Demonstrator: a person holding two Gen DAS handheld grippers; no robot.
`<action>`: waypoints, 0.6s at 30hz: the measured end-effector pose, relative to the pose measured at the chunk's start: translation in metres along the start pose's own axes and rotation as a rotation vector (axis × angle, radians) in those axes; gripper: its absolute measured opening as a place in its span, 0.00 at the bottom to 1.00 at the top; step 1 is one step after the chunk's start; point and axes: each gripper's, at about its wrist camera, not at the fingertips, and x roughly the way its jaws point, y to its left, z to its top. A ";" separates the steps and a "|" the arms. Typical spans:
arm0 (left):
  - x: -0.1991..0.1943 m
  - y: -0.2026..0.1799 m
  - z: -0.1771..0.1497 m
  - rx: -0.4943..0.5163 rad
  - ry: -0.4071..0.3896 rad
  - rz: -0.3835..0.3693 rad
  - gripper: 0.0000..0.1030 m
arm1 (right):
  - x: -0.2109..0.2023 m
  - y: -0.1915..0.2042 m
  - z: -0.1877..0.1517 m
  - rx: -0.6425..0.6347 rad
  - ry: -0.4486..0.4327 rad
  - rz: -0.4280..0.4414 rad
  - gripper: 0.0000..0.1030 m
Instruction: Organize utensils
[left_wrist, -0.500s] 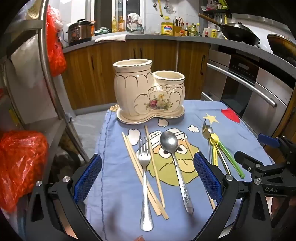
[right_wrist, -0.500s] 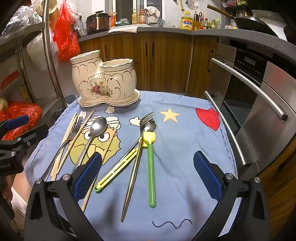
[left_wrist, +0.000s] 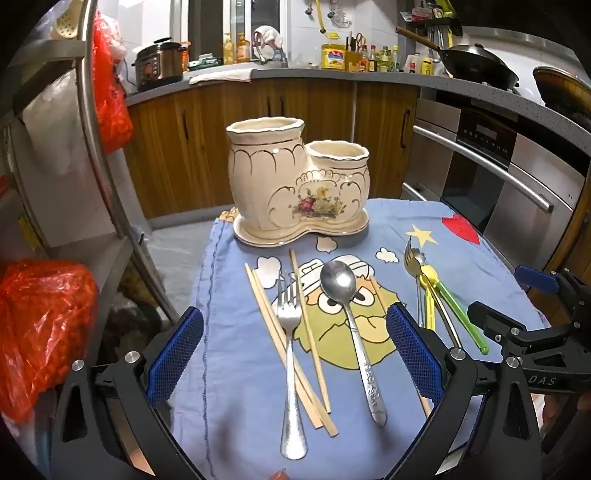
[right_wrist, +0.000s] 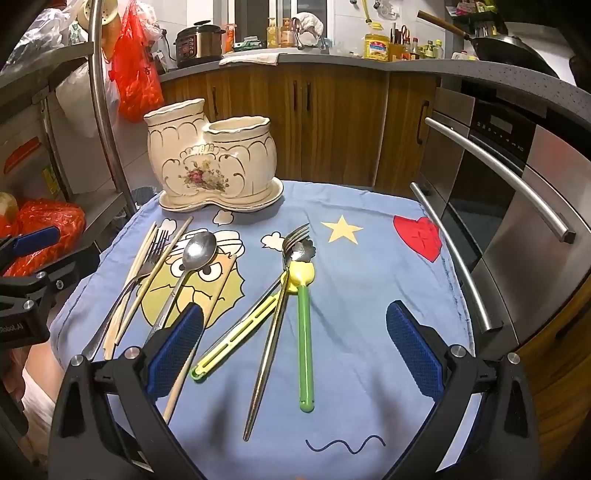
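Note:
A cream ceramic two-cup utensil holder (left_wrist: 295, 184) (right_wrist: 210, 158) stands empty at the far edge of the blue cartoon cloth (left_wrist: 229, 362) (right_wrist: 362, 302). In front of my left gripper (left_wrist: 293, 354), open and empty, lie a silver fork (left_wrist: 291, 354), wooden chopsticks (left_wrist: 273, 328) and a silver spoon (left_wrist: 351, 325). In front of my right gripper (right_wrist: 293, 354), open and empty, lie a green-handled utensil (right_wrist: 306, 339), a yellow-handled one (right_wrist: 236, 336) and a metal fork (right_wrist: 269, 339). The fork, chopsticks and spoon (right_wrist: 192, 262) lie at the right wrist view's left.
A steel oven with bar handles (right_wrist: 498, 184) stands right of the table. A metal rack with red bags (left_wrist: 40, 332) stands at the left. Wooden cabinets and a cluttered counter (left_wrist: 295, 74) lie behind.

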 end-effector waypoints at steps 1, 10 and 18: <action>0.000 0.000 0.000 0.001 0.001 0.001 0.95 | 0.000 0.000 0.000 0.000 0.000 0.000 0.95; 0.000 0.000 0.000 0.000 0.001 -0.002 0.95 | -0.001 0.003 0.002 -0.001 0.005 0.004 0.95; 0.000 0.000 0.000 0.001 0.003 -0.002 0.95 | 0.003 0.000 0.002 -0.004 0.002 0.009 0.95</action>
